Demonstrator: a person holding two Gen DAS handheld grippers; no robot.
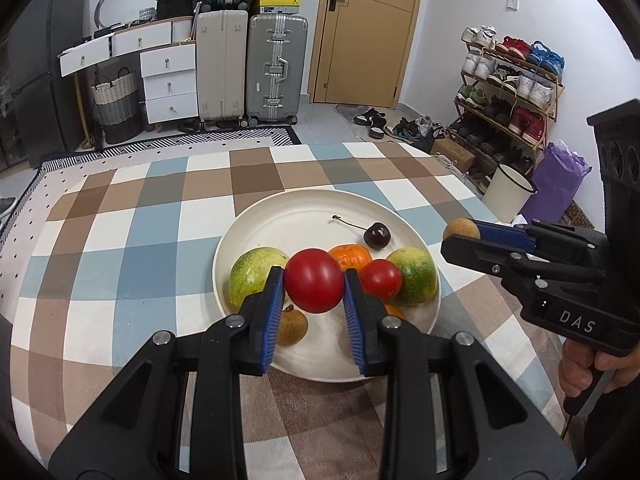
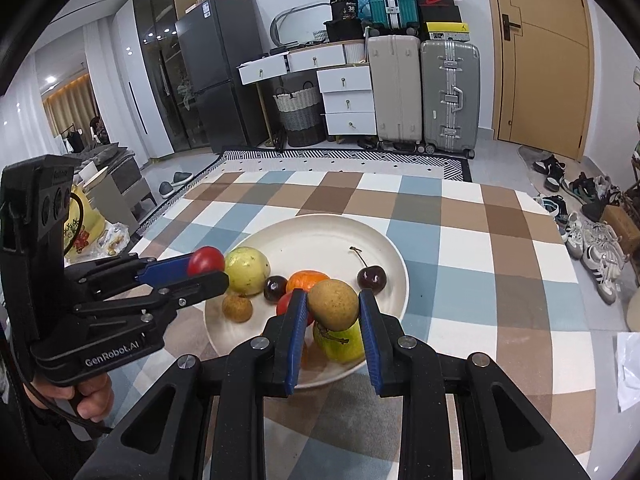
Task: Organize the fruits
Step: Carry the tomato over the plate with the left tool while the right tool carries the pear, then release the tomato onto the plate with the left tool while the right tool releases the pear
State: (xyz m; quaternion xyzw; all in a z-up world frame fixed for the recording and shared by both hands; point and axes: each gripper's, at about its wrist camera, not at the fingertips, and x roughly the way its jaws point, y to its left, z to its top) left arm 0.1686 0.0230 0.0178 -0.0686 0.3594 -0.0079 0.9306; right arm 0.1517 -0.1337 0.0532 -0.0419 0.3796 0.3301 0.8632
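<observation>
Left gripper [image 1: 314, 286]: blue-padded fingers [image 1: 274, 304] clamped on a round red tomato [image 1: 314, 285], held above the near part of a cream round plate [image 1: 280, 216] on the checked-cloth counter [image 1: 120, 232]. Just left of the fingers, a green-yellow round fruit [image 1: 250, 274]; below them, a small tan longan [image 1: 294, 326]. Just right, a smaller red tomato [image 1: 381, 279], an orange mandarin [image 1: 352, 256] behind it, a second green-yellow fruit [image 1: 416, 276], and farther off a dark stemmed cherry [image 1: 377, 235].

Right gripper [image 2: 334, 306]: fingers [image 2: 297, 332] closed on a tan-brown round longan [image 2: 334, 305], over the plate's near right part. Below the fingers, a yellow-green fruit [image 2: 342, 344]; just beyond their right side, the cherry [image 2: 371, 279].
</observation>
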